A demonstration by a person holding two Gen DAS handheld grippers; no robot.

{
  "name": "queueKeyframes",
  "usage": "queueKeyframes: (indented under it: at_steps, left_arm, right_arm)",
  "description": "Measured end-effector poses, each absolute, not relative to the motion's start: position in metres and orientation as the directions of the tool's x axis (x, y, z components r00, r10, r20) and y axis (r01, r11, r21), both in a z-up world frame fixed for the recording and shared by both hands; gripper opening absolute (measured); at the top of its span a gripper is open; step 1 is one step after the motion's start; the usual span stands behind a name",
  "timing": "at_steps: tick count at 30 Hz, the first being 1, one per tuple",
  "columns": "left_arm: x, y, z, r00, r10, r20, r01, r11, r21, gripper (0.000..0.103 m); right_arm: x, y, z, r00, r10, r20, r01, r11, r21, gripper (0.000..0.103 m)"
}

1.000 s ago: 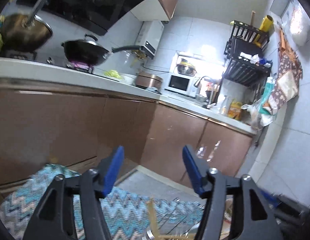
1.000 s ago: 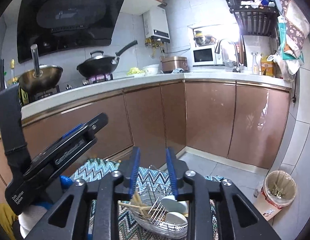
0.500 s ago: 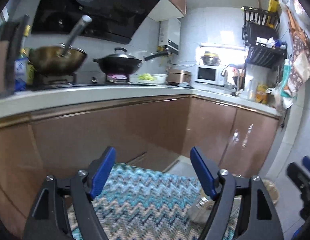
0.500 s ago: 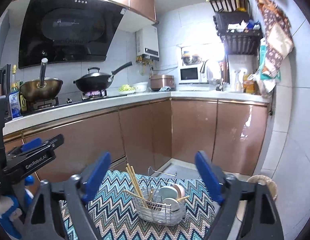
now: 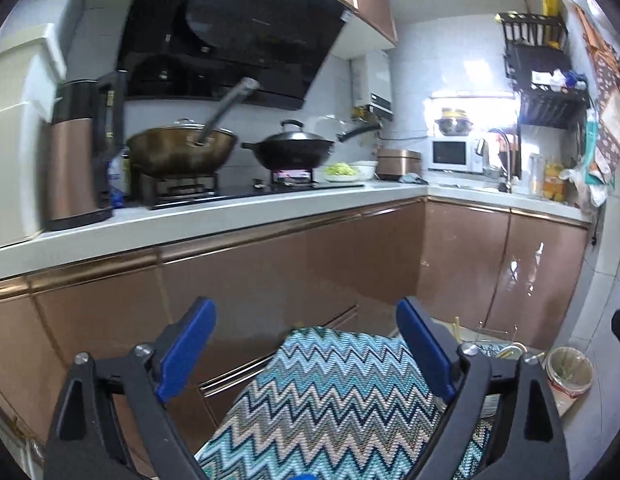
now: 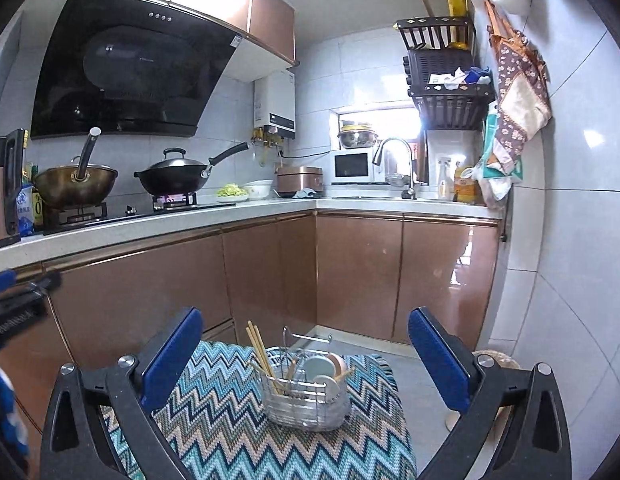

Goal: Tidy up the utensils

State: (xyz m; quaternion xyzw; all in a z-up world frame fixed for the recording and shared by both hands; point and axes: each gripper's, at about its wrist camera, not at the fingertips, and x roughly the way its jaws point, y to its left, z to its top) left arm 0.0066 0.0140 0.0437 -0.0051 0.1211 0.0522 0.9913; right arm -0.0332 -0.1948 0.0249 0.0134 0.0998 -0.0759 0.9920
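In the left wrist view, the left gripper [image 5: 306,344] is seen with its blue-padded jaws spread wide and opening further, nothing lying between them. Beyond the jaws a zigzag-patterned blue, teal and beige cloth [image 5: 329,400] is spread, with brown glossy cabinet doors [image 5: 270,272] behind it. The round wire utensil basket [image 5: 497,344] is mostly hidden behind the right-hand finger, outside the jaws; only its thin handle and some light wooden chopsticks [image 5: 455,330] can be made out. A lined waste bin [image 5: 569,372] stands on the floor farther right.

In the right wrist view, the right gripper [image 6: 306,356] is shown with its jaws spread wide and opening, and no pad is pressed on anything. The wire utensil basket [image 6: 306,400] is seen in the gap between the two fingers but well ahead of the pads, resting on the zigzag cloth [image 6: 214,412]. Wooden chopsticks [image 6: 260,350] are leaned upright in its left part, and pale round-bowled spoons [image 6: 321,368] are stacked in its right part. A sliver of the left gripper [image 6: 14,308] is visible at the left edge.
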Motion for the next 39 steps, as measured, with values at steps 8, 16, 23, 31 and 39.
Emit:
queueKeyframes:
  at_steps: [8, 16, 23, 31, 39]
  left_arm:
    - [-0.03, 0.042, 0.053, 0.97, 0.141, -0.197, -0.146, 0.989, -0.008, 0.097]
    - [-0.053, 0.056, 0.053, 0.974, 0.129, -0.187, -0.134, 0.991, -0.013, 0.097]
    - [-0.069, 0.058, 0.055, 0.977, 0.14, -0.16, -0.14, 0.99, 0.009, 0.097]
    - [-0.078, 0.06, 0.056, 0.98, 0.135, -0.145, -0.136, 0.991, 0.004, 0.097]
    - [-0.084, 0.063, 0.058, 0.984, 0.131, -0.123, -0.132, 0.991, -0.005, 0.097]
  right_arm:
    - [-0.057, -0.188, 0.021, 0.962, -0.177, -0.21, 0.182, 0.983, 0.007, 0.103]
    - [-0.077, -0.188, 0.022, 0.96, -0.199, -0.197, 0.208, 0.978, 0.021, 0.103]
    - [-0.089, -0.186, 0.027, 0.963, -0.202, -0.178, 0.209, 0.978, 0.019, 0.103]
    - [-0.094, -0.181, 0.028, 0.964, -0.206, -0.17, 0.211, 0.977, 0.013, 0.103]
    - [-0.101, -0.181, 0.032, 0.954, -0.255, -0.16, 0.26, 0.965, 0.014, 0.103]
